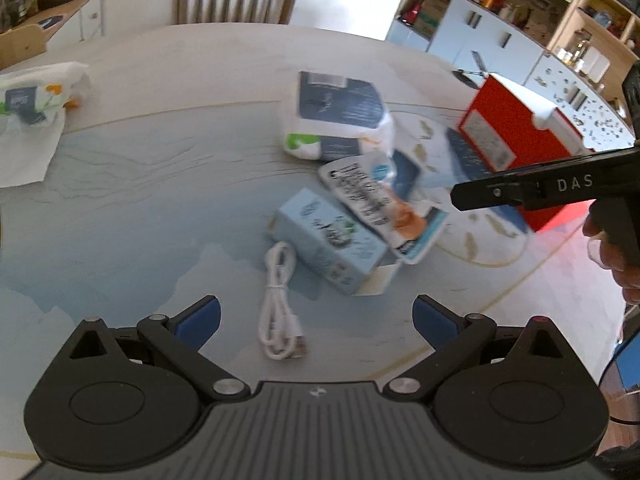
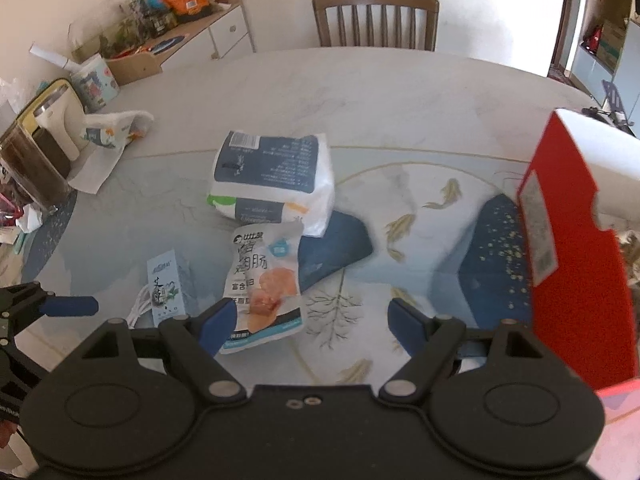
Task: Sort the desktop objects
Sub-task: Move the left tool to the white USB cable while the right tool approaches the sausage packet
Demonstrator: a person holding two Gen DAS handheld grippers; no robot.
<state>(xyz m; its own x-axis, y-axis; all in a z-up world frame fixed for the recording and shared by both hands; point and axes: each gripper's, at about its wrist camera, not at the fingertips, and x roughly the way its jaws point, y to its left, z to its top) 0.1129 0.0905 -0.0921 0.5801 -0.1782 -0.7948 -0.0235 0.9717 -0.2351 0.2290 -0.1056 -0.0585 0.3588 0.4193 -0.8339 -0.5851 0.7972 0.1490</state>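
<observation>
Left gripper [image 1: 316, 318]: jaws wide, empty, above white cable [image 1: 278, 308]. Right gripper [image 2: 308, 324]: jaws wide, empty, over snack packet [image 2: 264, 280]. Tissue pack [image 2: 272, 176], red box [image 2: 576, 272] on table [image 2: 360, 88].

red box [image 2: 576, 256]: 1 | tissue packs: 2 (one [image 2: 272, 176] left of the red box, one [image 2: 116, 128] far left of it) | snack pouch [image 2: 264, 280]: 1 | small blue carton [image 1: 332, 240]: 1 | white cable [image 1: 280, 308]: 1 | chair [image 2: 374, 18]: 1

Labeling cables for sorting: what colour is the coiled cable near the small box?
White. The coiled cable shows best in the left wrist view, lying on the table.
</observation>
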